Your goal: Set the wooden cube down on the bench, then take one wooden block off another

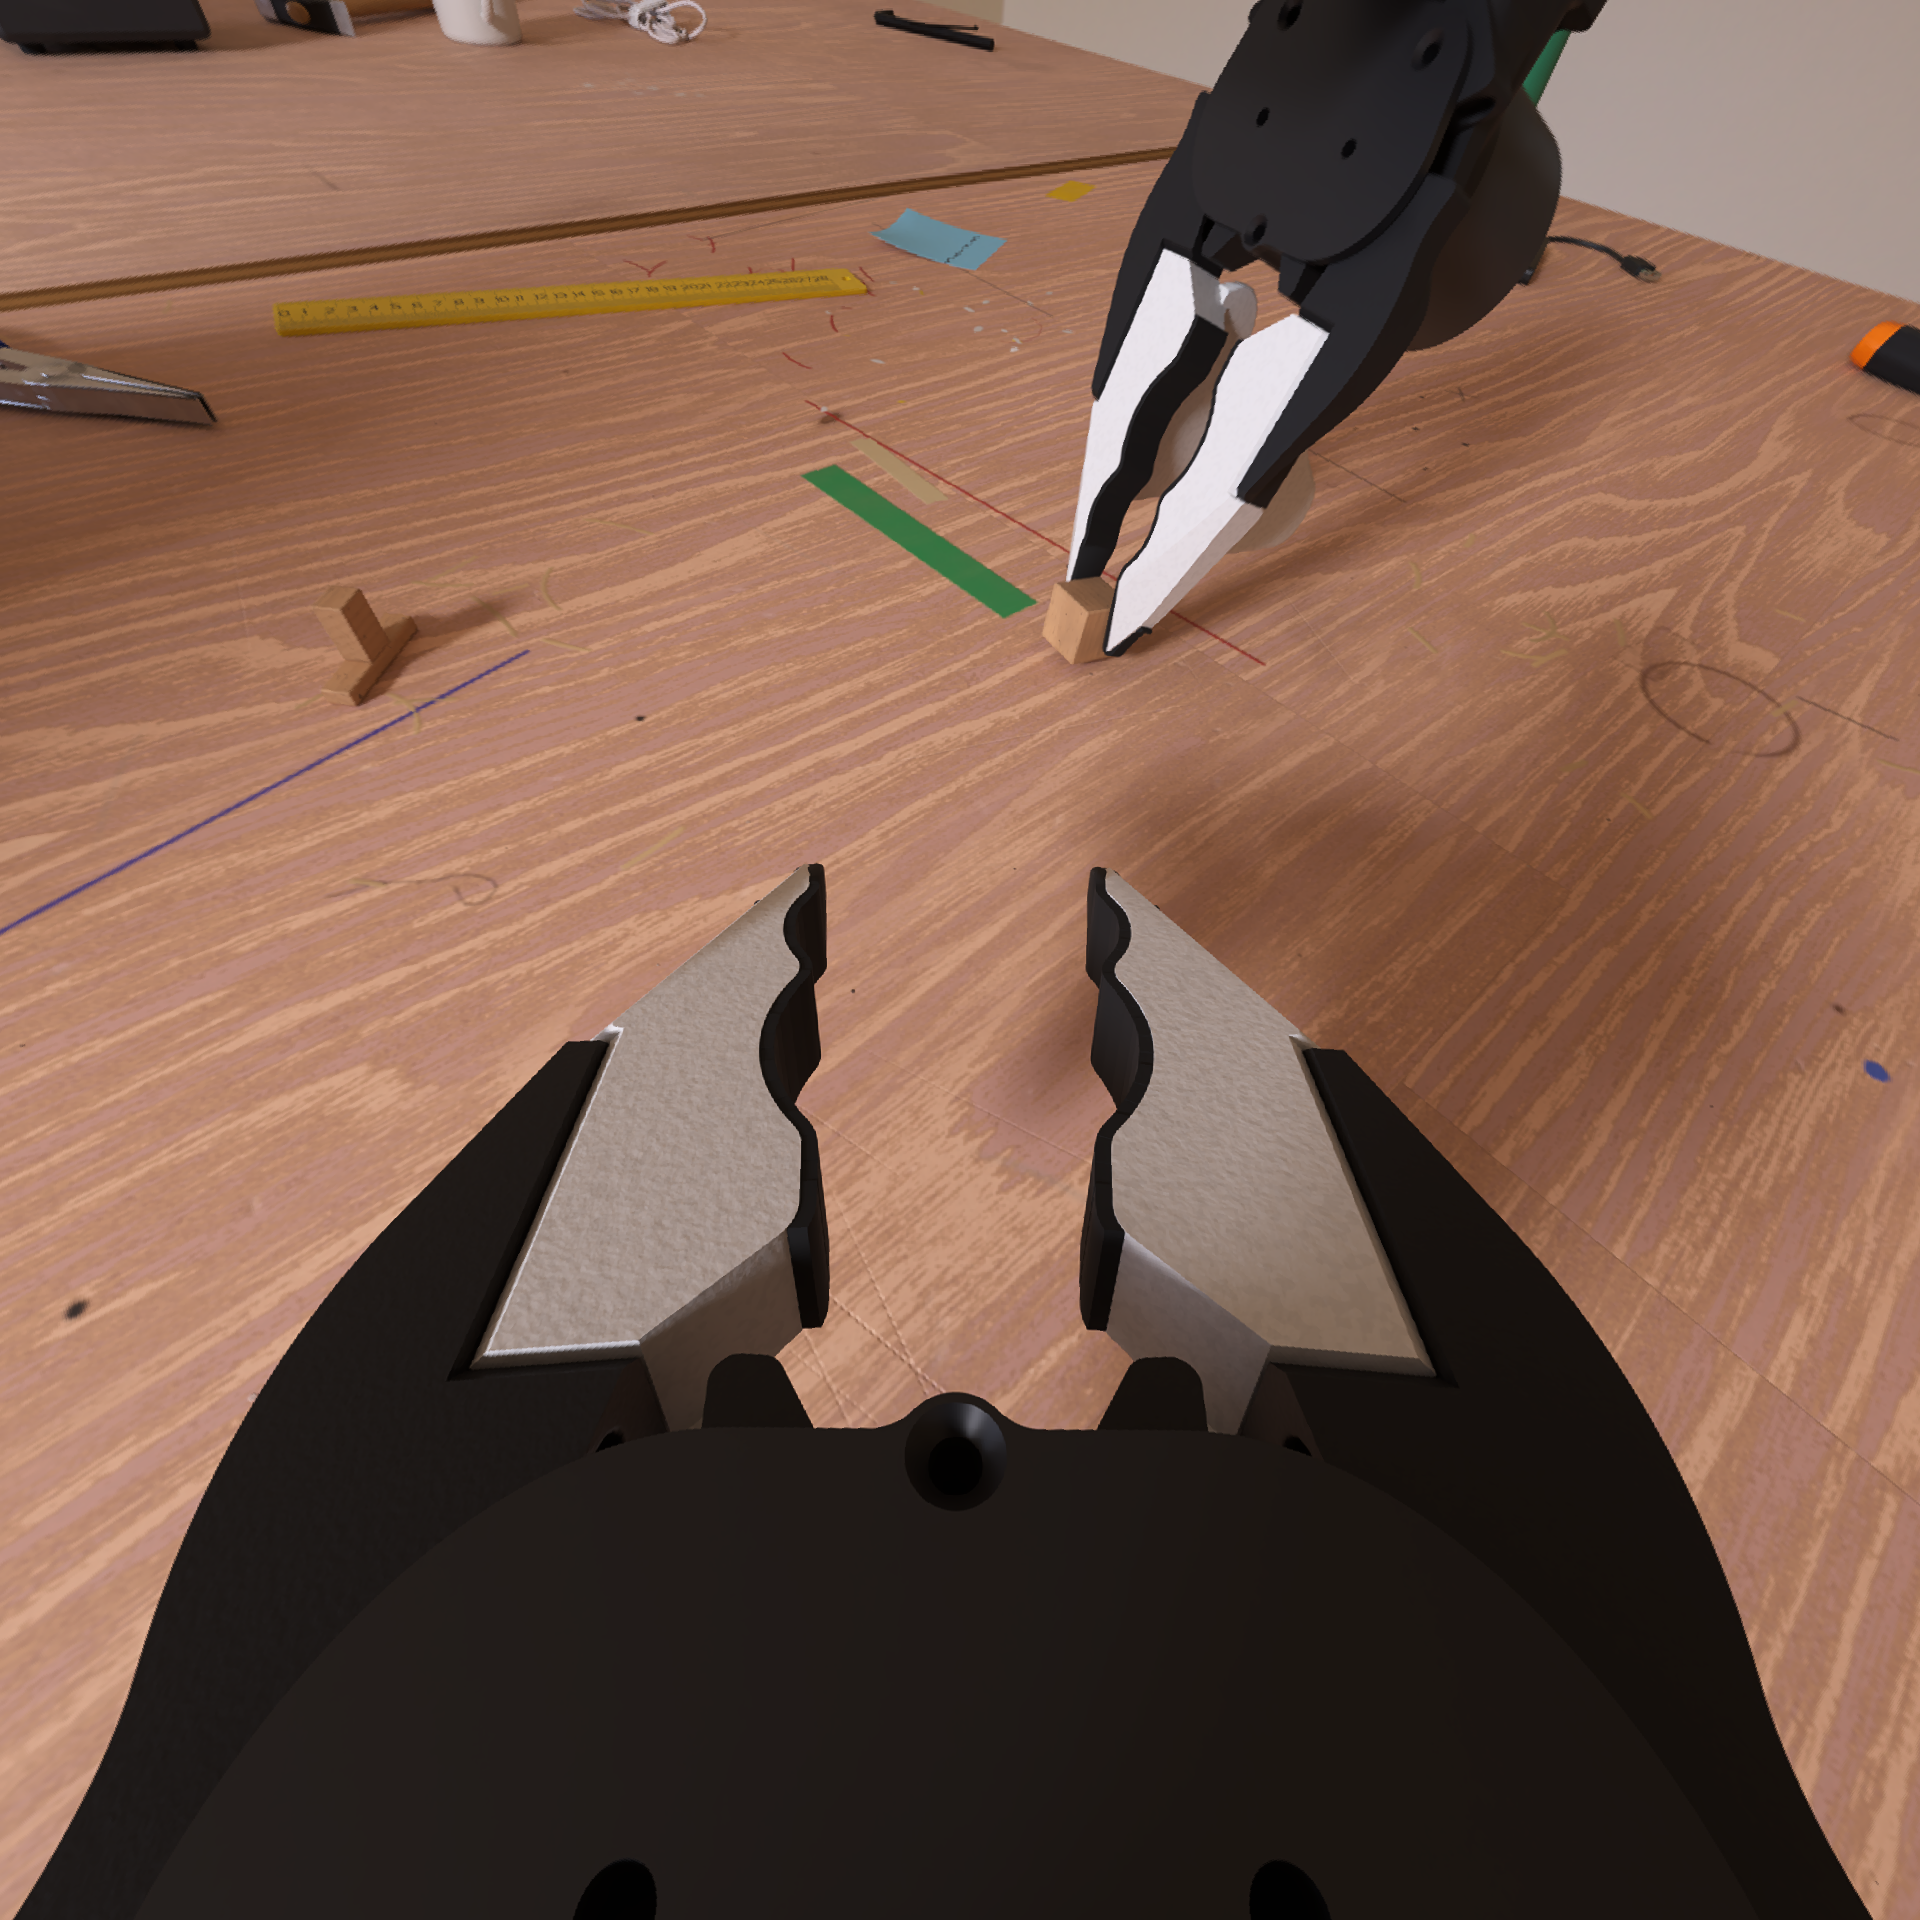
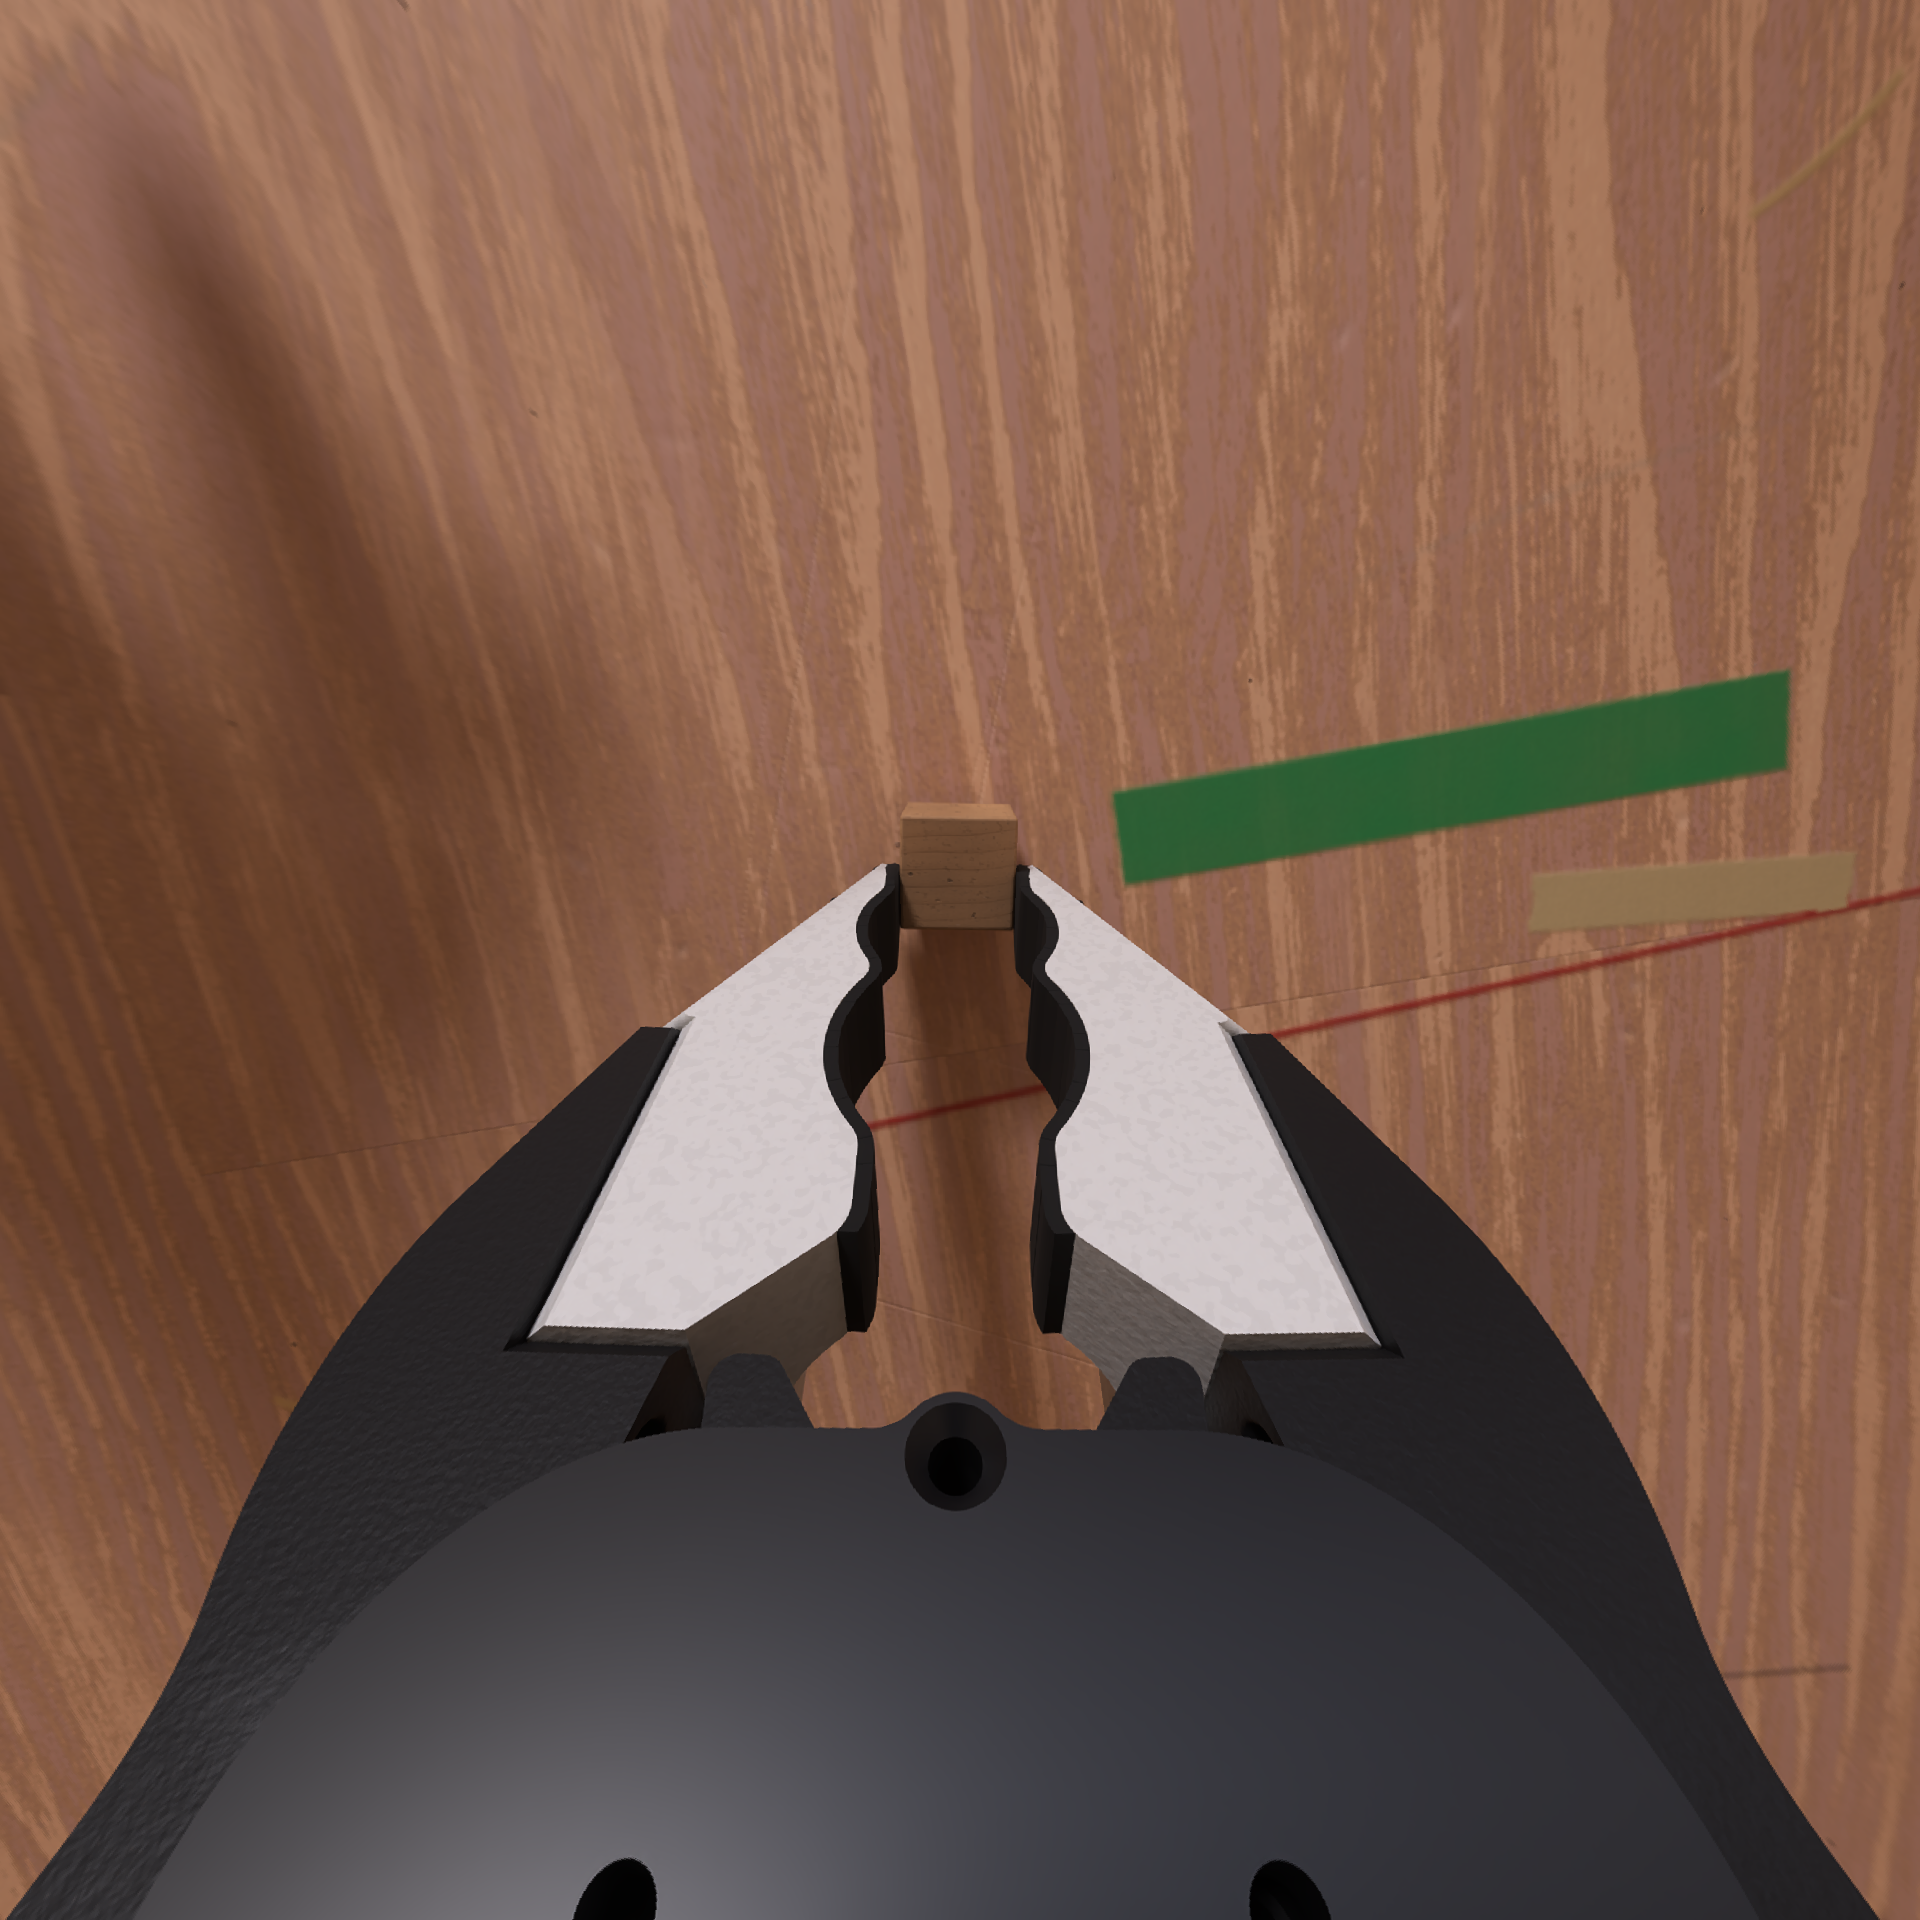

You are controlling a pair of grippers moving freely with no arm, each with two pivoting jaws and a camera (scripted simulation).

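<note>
Two tools work over the wooden counter (image 1: pixel 1351 935). The right tool (image 2: pixel 956 883) pinches the wooden cube (image 2: pixel 957 864) between its very tips, one fingertip (image 2: pixel 885 904) pressed to each side face, the fingers drawn in to just the cube's width. In the left wrist view the right tool (image 1: pixel 1107 613) slants down steeply from the upper right, and the cube (image 1: pixel 1077 620) sits at counter level with its underside apparently on the surface, just beside the near end of a green tape strip (image 1: pixel 920 540) and touching a thin red line (image 1: pixel 1039 530). A tan tape strip (image 2: pixel 1691 888) lies alongside the green one (image 2: pixel 1455 774).

The left tool (image 1: pixel 956 883) hovers above bare counter, well apart from the cube, its fingers spread wide and holding nothing.

Further left, one wooden block (image 1: pixel 353 623) stands upright on another flat block (image 1: pixel 379 665), forming a small T shape, untouched. A yellow ruler (image 1: pixel 571 301), a blue paper note (image 1: pixel 940 239) and metal pliers (image 1: pixel 104 390) lie farther back.
</note>
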